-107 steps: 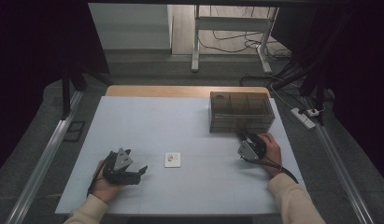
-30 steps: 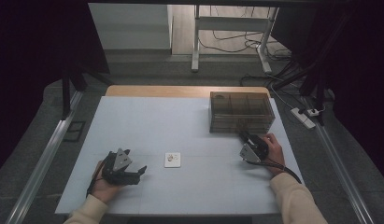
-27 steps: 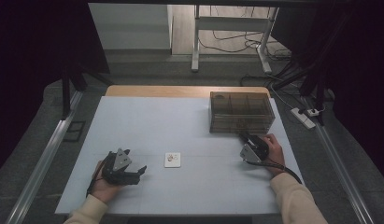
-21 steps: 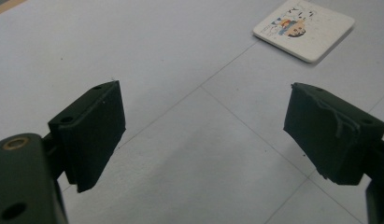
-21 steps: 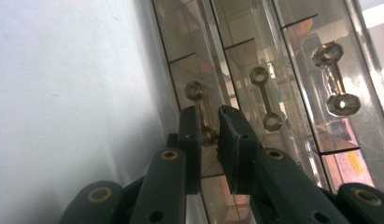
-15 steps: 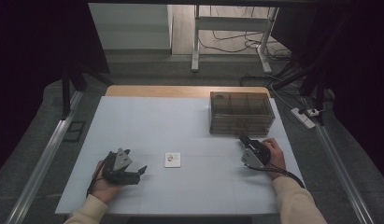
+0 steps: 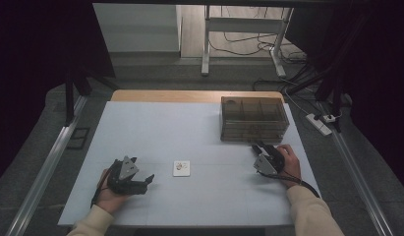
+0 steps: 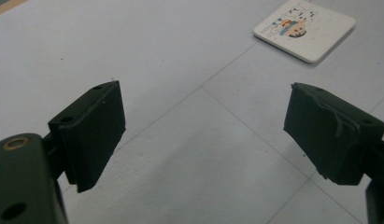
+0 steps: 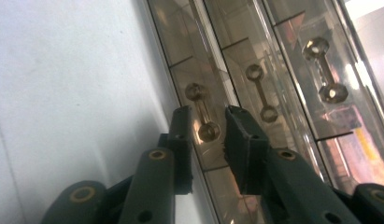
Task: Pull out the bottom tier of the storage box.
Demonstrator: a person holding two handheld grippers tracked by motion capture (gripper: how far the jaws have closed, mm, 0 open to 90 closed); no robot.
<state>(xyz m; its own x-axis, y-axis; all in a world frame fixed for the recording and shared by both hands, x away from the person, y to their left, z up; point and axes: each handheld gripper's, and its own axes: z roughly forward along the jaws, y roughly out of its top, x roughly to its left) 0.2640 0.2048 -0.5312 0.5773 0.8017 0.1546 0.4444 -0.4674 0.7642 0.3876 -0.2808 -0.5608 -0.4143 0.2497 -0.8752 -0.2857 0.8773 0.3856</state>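
Seen from above, a person works at a pale table (image 7: 199, 123), a gripper in each hand. The right gripper (image 7: 259, 147) has drawn back a little from the smoky clear drawer box (image 7: 253, 118) since a few seconds ago, when it sat hard against the box's front; it now hangs just before the lowest drawers at the box's near face. The left gripper (image 7: 149, 179) has stayed put on the near left of the table, jaws spread and empty, with a small white card (image 7: 181, 168) lying flat just beyond it toward the table's middle.

From the left gripper view, the two black jaws stand wide apart over bare tabletop; the card (image 8: 305, 29), printed with a small coloured picture, lies ahead and apart from them.

From the right gripper view, the jaws frame a brass dumbbell-shaped drawer handle (image 9: 202, 112) on the box front (image 9: 283, 70). They have just been opening, and the pads appear to stand clear of the handle rather than pinch it, though the glare on the plastic makes that hard to confirm. That suggests the grasp was let go or is being reset, so the drawer likely remains to be pulled. Two more handles sit close alongside, easy to catch by mistake.
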